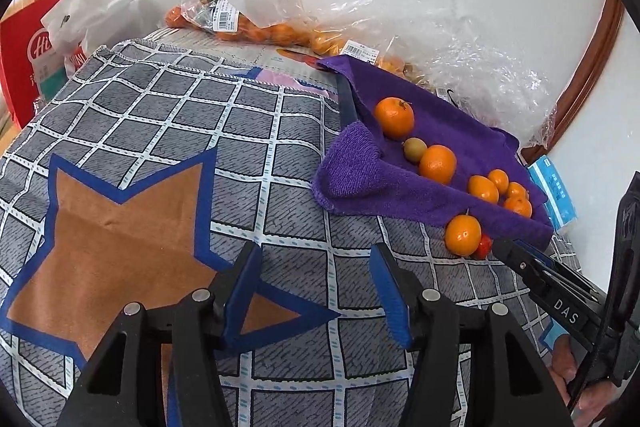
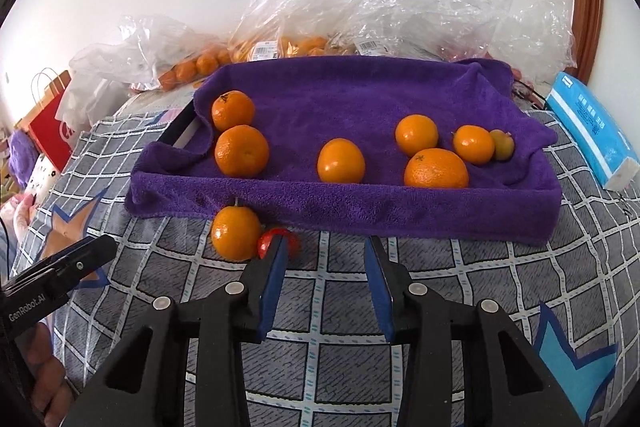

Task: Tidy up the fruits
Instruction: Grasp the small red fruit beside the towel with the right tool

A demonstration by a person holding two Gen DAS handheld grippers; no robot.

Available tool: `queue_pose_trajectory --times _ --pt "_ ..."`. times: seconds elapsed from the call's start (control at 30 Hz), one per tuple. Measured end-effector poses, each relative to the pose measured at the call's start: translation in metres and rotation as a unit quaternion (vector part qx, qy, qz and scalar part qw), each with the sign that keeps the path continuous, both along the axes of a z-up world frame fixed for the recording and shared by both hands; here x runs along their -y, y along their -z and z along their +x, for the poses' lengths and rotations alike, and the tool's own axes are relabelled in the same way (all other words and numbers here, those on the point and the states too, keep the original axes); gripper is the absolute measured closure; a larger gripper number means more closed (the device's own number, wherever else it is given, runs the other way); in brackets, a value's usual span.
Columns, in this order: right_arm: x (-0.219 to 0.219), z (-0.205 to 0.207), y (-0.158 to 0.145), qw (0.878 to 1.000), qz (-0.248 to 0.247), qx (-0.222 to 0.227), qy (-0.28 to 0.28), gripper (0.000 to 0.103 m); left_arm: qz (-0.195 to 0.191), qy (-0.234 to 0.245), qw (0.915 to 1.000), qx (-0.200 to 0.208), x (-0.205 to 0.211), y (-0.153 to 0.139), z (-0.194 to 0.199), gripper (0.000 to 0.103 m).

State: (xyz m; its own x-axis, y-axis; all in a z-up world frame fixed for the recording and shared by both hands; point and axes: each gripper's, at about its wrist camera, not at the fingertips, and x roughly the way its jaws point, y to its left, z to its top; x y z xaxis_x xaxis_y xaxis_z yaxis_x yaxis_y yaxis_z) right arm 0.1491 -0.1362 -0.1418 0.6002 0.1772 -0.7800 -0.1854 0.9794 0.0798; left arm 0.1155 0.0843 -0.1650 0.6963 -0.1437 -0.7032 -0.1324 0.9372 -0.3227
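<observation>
A tray lined with a purple towel (image 2: 344,99) holds several oranges (image 2: 341,160) and a small greenish fruit (image 2: 502,144). The tray also shows in the left wrist view (image 1: 444,131). On the checked cloth in front of it lie an orange (image 2: 235,233) and a small red fruit (image 2: 269,243), touching; both show in the left wrist view, the orange (image 1: 463,235) and the red fruit (image 1: 483,246). My right gripper (image 2: 326,247) is open and empty, just right of the red fruit. My left gripper (image 1: 316,255) is open and empty over the cloth, left of the tray.
Plastic bags of oranges (image 1: 248,23) lie behind the tray against the wall. A blue tissue pack (image 2: 592,135) lies right of the tray. A red paper bag (image 1: 28,55) stands at the far left. The checked cloth (image 1: 160,131) covers the surface.
</observation>
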Motion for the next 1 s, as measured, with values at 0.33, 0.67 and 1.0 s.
queue_pose_trajectory --times 0.33,0.67,1.0 --pt "-0.014 0.008 0.006 0.999 -0.001 -0.009 -0.032 0.062 -0.003 0.000 1.0000 0.001 0.000 0.001 0.000 0.047" --pt "-0.005 0.024 0.016 0.995 0.062 -0.057 -0.053 0.078 -0.008 0.001 1.0000 0.003 0.000 0.000 0.000 0.045" --pt "0.011 0.010 0.007 0.995 0.080 -0.046 -0.027 0.078 -0.009 0.005 0.9999 0.004 0.001 0.000 0.000 0.045"
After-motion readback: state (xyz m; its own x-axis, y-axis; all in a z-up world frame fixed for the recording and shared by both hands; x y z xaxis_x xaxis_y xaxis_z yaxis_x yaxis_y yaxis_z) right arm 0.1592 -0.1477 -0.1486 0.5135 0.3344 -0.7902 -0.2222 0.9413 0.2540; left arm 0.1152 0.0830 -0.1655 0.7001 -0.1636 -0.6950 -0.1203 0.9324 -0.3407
